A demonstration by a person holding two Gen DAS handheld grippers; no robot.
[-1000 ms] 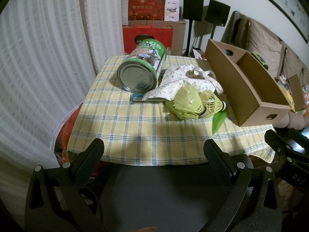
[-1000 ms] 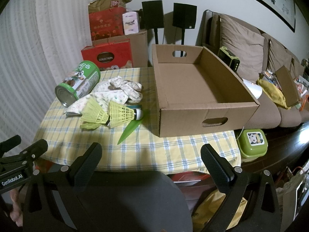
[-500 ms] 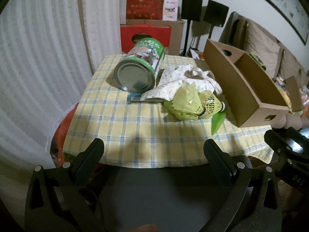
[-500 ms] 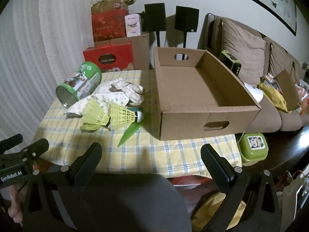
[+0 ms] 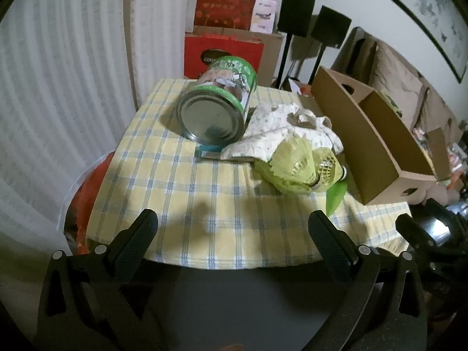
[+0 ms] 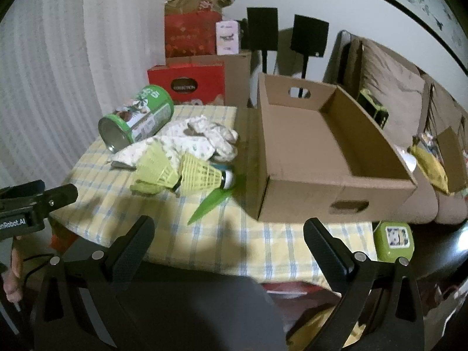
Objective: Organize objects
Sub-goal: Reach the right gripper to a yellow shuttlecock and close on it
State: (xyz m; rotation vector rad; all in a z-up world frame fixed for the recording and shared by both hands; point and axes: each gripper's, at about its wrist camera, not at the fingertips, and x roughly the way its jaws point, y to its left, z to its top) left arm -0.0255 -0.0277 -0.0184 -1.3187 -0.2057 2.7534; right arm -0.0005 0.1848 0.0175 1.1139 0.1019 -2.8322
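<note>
A green-labelled tin can (image 5: 218,108) (image 6: 136,117) lies on its side at the far left of the checked tablecloth (image 5: 204,193). A white patterned cloth (image 5: 280,130) (image 6: 193,140) lies beside it. Yellow-green shuttlecocks (image 5: 304,166) (image 6: 181,171) and a green leaf-shaped piece (image 6: 212,201) lie in front of the cloth. An empty cardboard box (image 6: 318,152) (image 5: 377,143) stands on the right. My left gripper (image 5: 234,225) and right gripper (image 6: 229,231) are both open and empty, over the table's near edge.
Red gift boxes (image 6: 190,84) and cardboard cartons stand behind the table. Two black speakers (image 6: 308,36) are on stands. A sofa with cushions (image 6: 392,87) is at the right. A green lunchbox (image 6: 395,241) sits low at the right. White curtain (image 5: 58,87) hangs left.
Both grippers have moved forward toward the table, so the can, cloth, shuttlecocks and box appear closer. Both stay open. Nothing on the table has moved.
</note>
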